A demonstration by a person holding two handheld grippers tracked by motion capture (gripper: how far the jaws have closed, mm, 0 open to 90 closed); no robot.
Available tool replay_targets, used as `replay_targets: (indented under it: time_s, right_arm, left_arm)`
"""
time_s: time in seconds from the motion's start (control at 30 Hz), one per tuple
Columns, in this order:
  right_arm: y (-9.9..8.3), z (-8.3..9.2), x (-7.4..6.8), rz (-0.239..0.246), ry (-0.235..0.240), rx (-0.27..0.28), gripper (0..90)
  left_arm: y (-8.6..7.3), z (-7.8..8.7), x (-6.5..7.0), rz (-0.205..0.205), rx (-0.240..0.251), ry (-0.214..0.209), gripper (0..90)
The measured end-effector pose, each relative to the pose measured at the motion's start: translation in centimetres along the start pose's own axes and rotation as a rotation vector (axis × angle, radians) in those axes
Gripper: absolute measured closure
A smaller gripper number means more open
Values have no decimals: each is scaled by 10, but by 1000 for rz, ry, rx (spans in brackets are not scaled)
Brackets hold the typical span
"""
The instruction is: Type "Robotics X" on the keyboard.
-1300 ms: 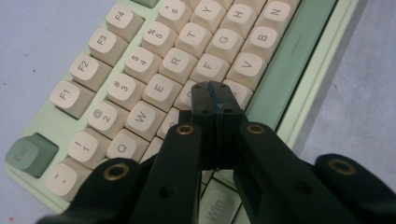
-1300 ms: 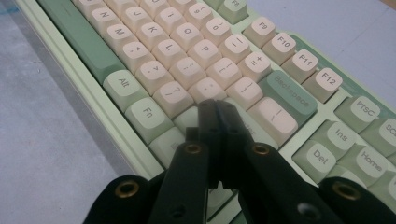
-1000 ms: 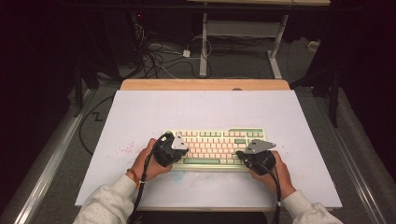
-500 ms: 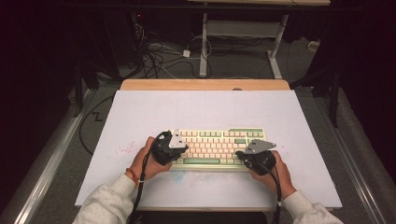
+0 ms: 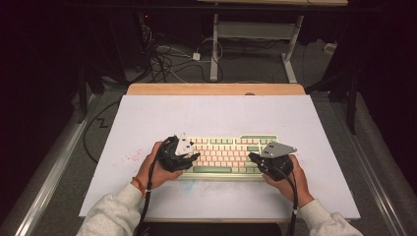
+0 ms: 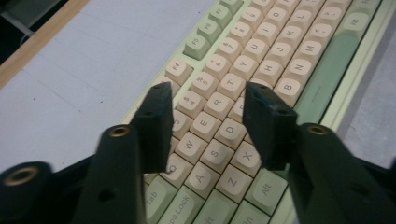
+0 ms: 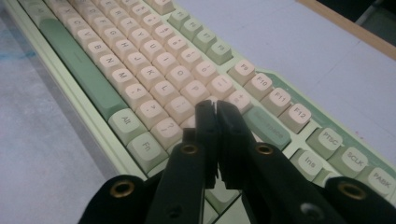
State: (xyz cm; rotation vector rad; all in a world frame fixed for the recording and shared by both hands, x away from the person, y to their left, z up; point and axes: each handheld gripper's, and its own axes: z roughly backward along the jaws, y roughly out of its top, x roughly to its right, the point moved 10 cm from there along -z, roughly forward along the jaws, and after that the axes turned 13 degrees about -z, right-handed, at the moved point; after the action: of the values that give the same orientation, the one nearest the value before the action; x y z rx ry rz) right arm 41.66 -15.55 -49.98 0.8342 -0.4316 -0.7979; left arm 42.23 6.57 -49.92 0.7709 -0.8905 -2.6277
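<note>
keyboard [image 6: 261, 60]: matt plastic keycaps | table [image 5: 216, 113]: smooth pale sheet, wood edge | jaws: matt black plastic

Mounted high on the person's side, looking forward and down across the whole worktop [image 5: 147, 118] to the floor cables beyond. Riding on the left claw [image 6: 205, 100], facing close along its black jaws over the keyboard [image 6: 299, 60] letter rows. Riding on the right claw [image 7: 215, 106], equally close, aimed over the opposite end. Shared by all three: the keyboard.
</note>
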Motion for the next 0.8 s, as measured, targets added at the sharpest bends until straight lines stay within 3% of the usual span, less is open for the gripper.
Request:
replay_targets:
  time_s: [0.2,0.4,0.6,0.8]
  right_arm:
    - [9,2,2,-24,-10,44,768]
    - [18,5,2,-32,-16,84,575]
    - [22,3,7,-56,-50,112,276]
    - [25,2,9,-76,-78,134,191]
  left_arm:
    - [2,0,-1,12,14,28,332]
    - [2,0,-3,20,23,49,238]
    - [6,3,-3,17,58,49,185]
    - [6,3,-3,9,59,59,157]
